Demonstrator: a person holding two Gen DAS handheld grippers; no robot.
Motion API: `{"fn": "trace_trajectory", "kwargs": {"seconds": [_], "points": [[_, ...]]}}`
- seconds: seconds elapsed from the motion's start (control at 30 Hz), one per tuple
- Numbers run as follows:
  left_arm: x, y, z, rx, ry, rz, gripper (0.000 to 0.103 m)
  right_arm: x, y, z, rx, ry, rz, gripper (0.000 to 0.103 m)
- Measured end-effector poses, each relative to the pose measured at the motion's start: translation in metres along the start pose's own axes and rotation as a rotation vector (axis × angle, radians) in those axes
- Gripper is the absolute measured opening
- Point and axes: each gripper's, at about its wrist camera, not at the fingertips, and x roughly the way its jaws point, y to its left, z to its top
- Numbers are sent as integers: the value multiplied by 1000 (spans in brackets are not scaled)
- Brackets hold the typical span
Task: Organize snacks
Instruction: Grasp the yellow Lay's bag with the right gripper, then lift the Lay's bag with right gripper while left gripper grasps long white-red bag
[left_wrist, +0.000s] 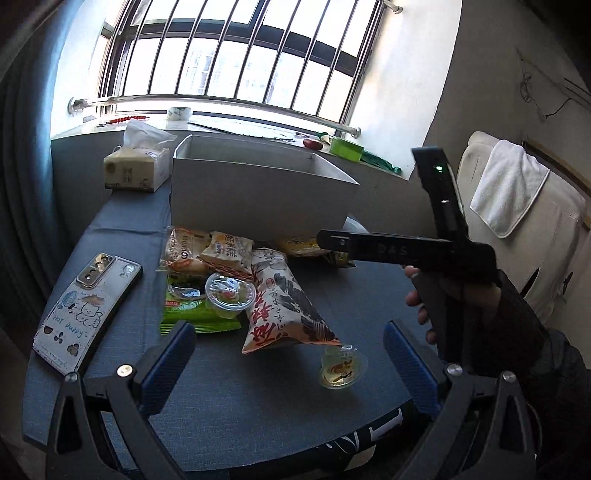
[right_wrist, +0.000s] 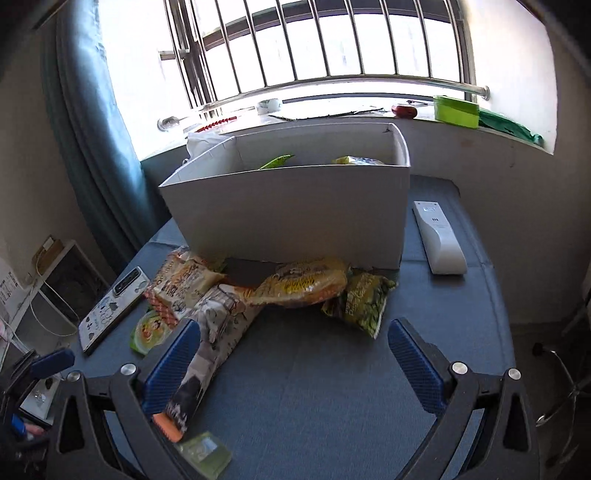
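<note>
Left claw: blue pads spread wide at the lower edge of the left wrist view, nothing between them. It hangs above the blue-grey surface.

Right claw: likewise released, pads wide apart, empty. In the left wrist view its black body enters from the right of the frame, held by the person's hand, with its tip over the snack pile near the box.

White box: upper centre of both views, open top. In the right wrist view a green packet tip and a yellow packet edge show above its near wall, inside.

Snacks on the surface in front of the box:
- long printed bag, red characters, centre of frame, running toward the lower edge
- green packet, left of it, with a clear jelly cup lying on top
- two pale biscuit packets against the box wall
- yellow packet and green pea packet, centre right in the right wrist view
- small jelly cup alone, lower centre right

Other items: phone at left, tissue pack upper left, white remote right of the box.
</note>
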Motion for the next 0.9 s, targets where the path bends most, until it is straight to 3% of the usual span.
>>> {"fn": "trace_trajectory", "kwargs": {"seconds": [0.17, 0.33, 0.4, 0.43, 0.63, 0.9], "points": [[-1, 7, 0, -22, -2, -3, 103, 50, 8, 30, -35, 92, -52, 103], [2, 14, -1, -48, 9, -3, 103, 87, 17, 36, -105, 200, -119, 103], [4, 15, -1, -53, 18, -2, 103, 96, 19, 33, -127, 235, -124, 94], [5, 15, -2, -54, 21, 0, 103, 97, 17, 32, -126, 233, -134, 80], [14, 16, -2, -64, 53, -7, 103, 70, 7, 23, -103, 178, -92, 78], [38, 4, 5, -58, 118, -1, 103, -10, -22, 11, 6, 31, -20, 79]]}}
